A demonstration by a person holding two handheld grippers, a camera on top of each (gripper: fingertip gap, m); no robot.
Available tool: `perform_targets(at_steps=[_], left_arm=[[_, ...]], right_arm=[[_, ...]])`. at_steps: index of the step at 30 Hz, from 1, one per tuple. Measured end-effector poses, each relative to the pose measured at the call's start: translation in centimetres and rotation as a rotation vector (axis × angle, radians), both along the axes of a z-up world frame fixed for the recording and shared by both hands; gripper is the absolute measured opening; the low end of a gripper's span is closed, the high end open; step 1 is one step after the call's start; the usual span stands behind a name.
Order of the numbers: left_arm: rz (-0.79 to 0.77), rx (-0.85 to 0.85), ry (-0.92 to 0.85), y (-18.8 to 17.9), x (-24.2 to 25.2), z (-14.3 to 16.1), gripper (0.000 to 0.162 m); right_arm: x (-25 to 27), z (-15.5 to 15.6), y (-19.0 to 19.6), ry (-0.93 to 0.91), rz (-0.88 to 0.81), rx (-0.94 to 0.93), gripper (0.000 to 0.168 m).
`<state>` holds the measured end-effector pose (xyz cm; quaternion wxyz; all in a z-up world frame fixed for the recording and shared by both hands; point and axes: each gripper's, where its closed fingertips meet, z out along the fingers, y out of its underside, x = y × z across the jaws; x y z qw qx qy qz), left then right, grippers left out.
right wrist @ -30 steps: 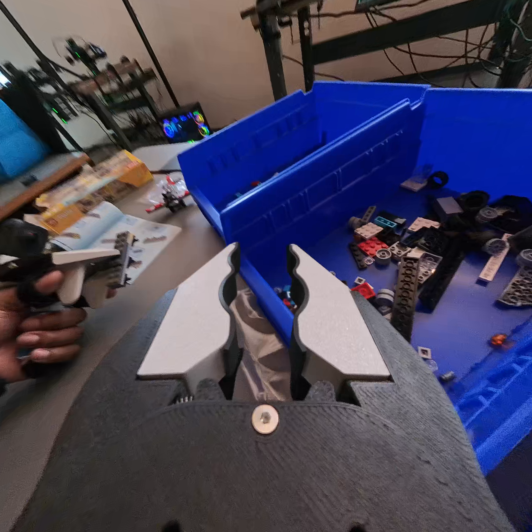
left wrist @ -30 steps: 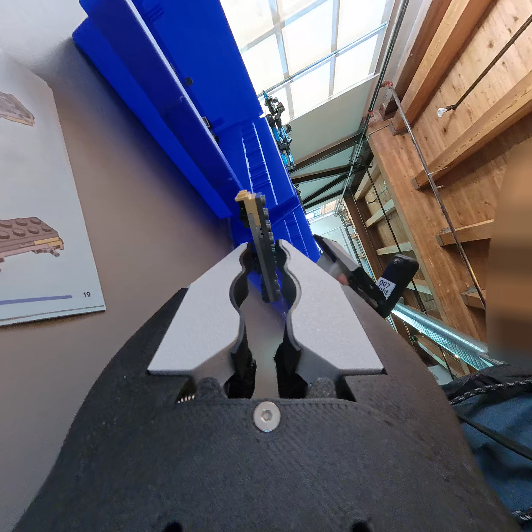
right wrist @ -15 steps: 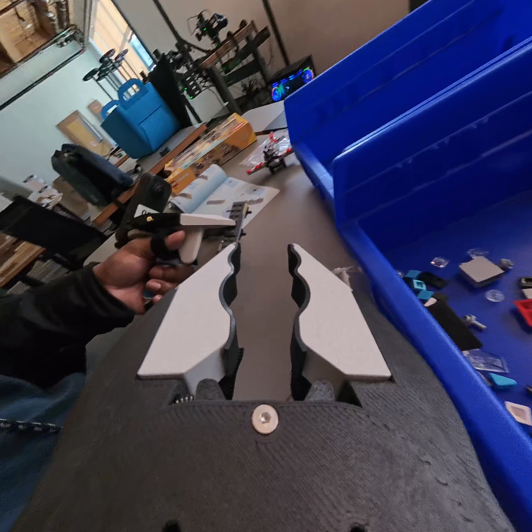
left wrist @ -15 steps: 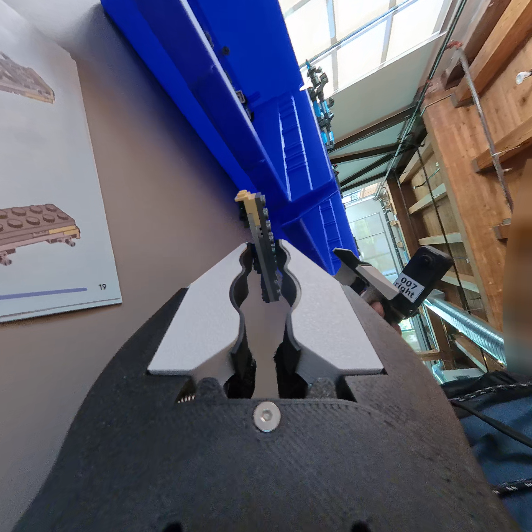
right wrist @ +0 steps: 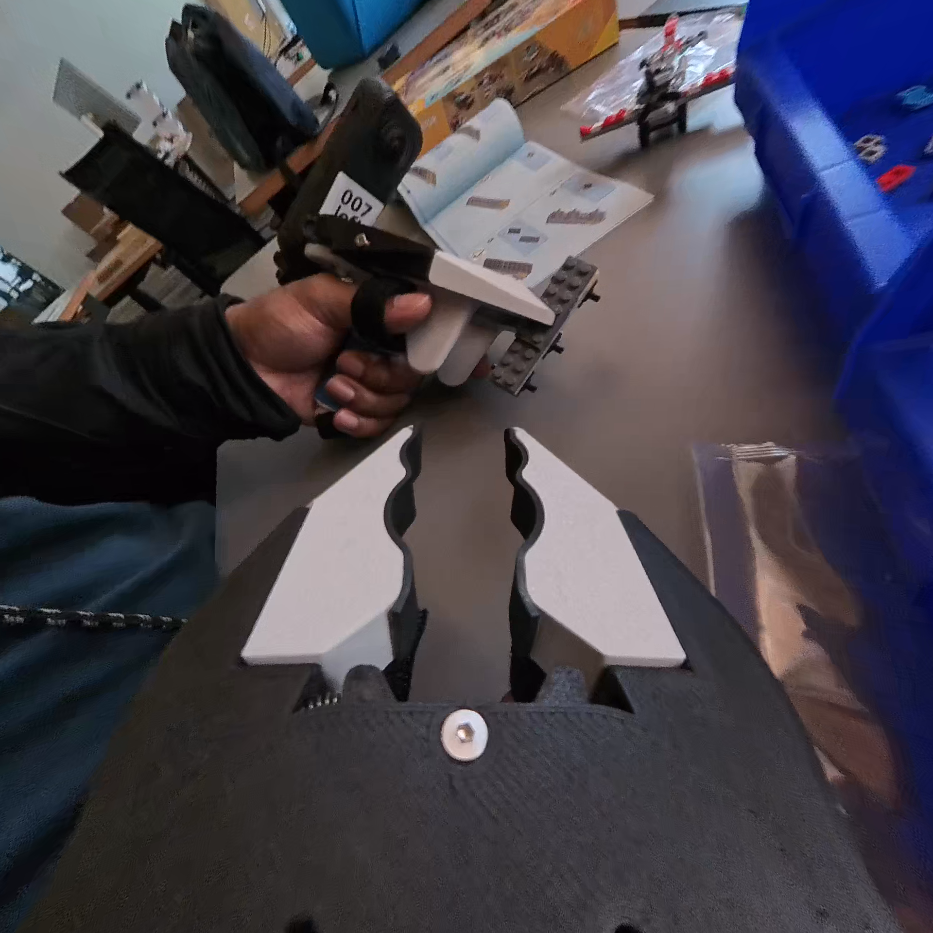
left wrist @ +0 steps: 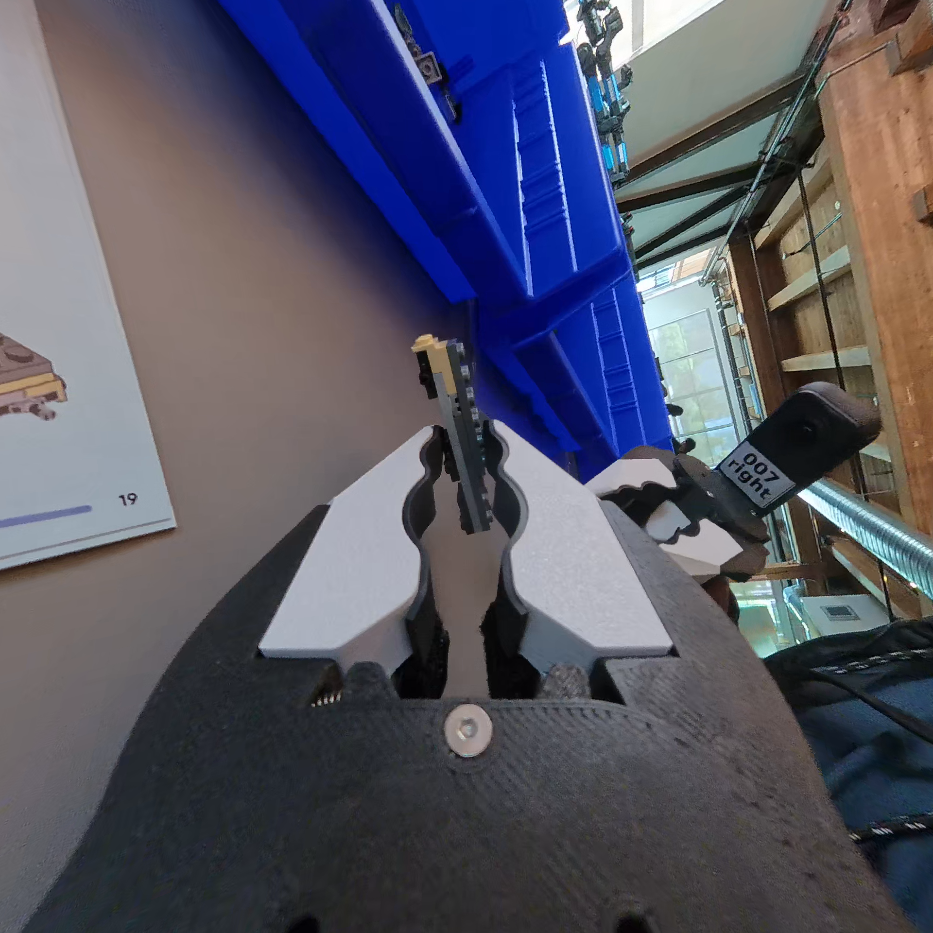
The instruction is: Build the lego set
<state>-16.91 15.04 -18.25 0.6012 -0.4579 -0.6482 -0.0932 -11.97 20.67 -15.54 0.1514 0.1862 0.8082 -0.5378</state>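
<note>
Geometry first: the dark grey plate assembly [right wrist: 545, 328] lies ahead of and slightly left of your right claw [right wrist: 460, 438], above the worktop [right wrist: 631, 353]; its long axis runs diagonally, near end low, far end toward the open instruction booklet [right wrist: 510, 202]; studs appear to face your right side.

Left claw [left wrist: 462, 444]: pressed onto the assembly, pinching it across its thin faces near the middle; in the left wrist view the stack [left wrist: 462, 439] stands edge-on between the fingers, tan piece [left wrist: 431, 361] at the far tip.

Right claw: spread, nothing between its fingers, touching nothing; it is near the assembly but apart from it, and is the free hand.

Blue bins [right wrist: 833, 151] sit to your right with loose parts; a clear bag [right wrist: 777, 580] lies just beside the right claw.

Judgement: mid-build; likely next, you meet the held assembly with the right claw, or fetch a piece.
</note>
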Motion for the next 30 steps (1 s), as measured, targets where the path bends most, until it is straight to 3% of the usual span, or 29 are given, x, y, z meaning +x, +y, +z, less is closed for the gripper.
perform_targets(at_steps=[30], left_arm=[[-0.049, -0.041, -0.017, 0.8, 0.3, -0.6, 0.015]], right_arm=[[2.5, -0.2, 0.1, -0.046, 0.135, 0.018, 0.034]])
